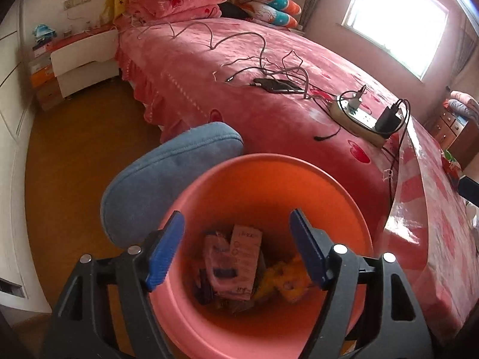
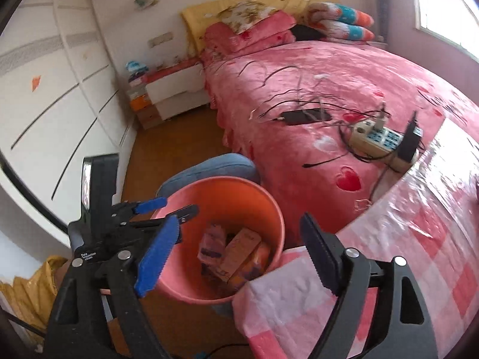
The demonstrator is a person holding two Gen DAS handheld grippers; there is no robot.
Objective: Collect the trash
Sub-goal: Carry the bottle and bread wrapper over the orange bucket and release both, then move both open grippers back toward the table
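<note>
Bedroom, daylight from a window (image 1: 398, 27). A bed (image 1: 239, 68) under a pink heart-print cover is seen, with folded pink blankets (image 1: 179, 3) and pillows stacked at the headboard. On the cover lie tangled cables (image 1: 239, 45), a dark phone (image 1: 275, 85) and a power strip (image 1: 359, 119) with chargers plugged in. A white nightstand (image 1: 86, 59) stands beside the bed on the brown floor (image 1: 89, 125). At the right, a desk (image 2: 404, 224) under a pink checked cloth with clear plastic is noted.

A pink waste bin (image 1: 269, 173) is placed on the floor, beside the desk edge and in front of a blue padded chair back (image 1: 167, 173). In the bin are seen a pale carton (image 1: 244, 257), a pinkish packet (image 1: 217, 248) and a yellow wrapper (image 1: 287, 278); further pieces at the bottom cannot be told apart.

The left tongs (image 1: 236, 248) are held directly above the bin mouth, pointing down into it; the blue pads (image 1: 164, 251) are spread apart and nothing is pinched between them. The right tongs (image 2: 236, 251) are held over the bin's near side and the desk corner, jaws spread wide, nothing gripped. In the right wrist view the left tongs (image 2: 170, 206) are seen over the bin's left rim.
</note>
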